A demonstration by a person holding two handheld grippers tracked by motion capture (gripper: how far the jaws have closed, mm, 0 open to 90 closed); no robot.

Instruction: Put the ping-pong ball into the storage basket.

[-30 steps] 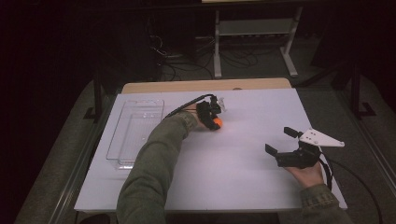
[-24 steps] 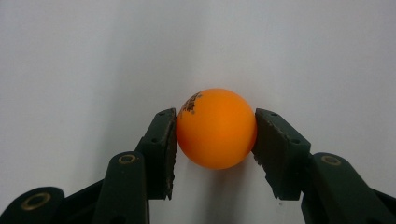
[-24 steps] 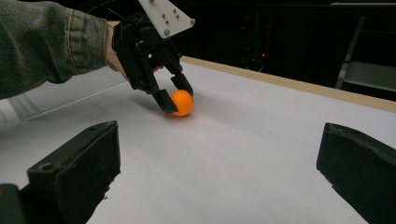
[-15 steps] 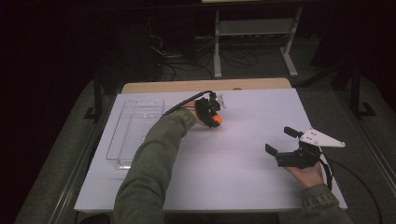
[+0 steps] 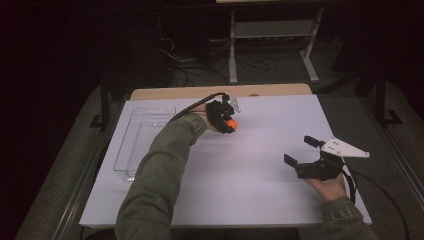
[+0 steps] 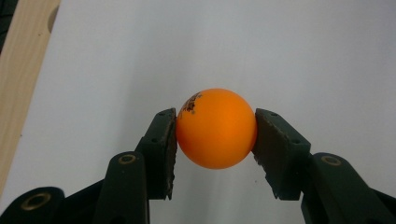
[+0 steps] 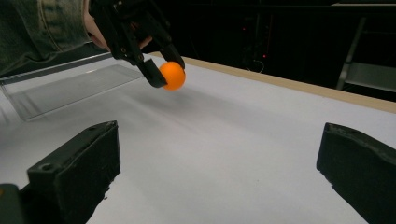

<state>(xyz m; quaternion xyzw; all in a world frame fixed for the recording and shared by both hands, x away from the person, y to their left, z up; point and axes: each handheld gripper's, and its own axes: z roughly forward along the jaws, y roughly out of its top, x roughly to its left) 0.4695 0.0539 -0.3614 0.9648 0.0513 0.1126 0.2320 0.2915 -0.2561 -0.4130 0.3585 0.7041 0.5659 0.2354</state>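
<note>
The small, glossy orange plastic ball (image 6: 216,128) sits squarely between the two black jaws of the left gripper (image 6: 216,135), a pad pressed against each side of it at its widest part, its dark printed mark turned toward one pad. In the right gripper view the ball (image 7: 172,75) hangs clear of the white tabletop (image 7: 233,154). From above it is near the far edge of the tabletop, left of centre, just beside the clear rectangular plastic tray (image 5: 142,137) by the left edge. The right gripper (image 5: 306,151) is near the right edge, jaws spread wide and empty.
</note>
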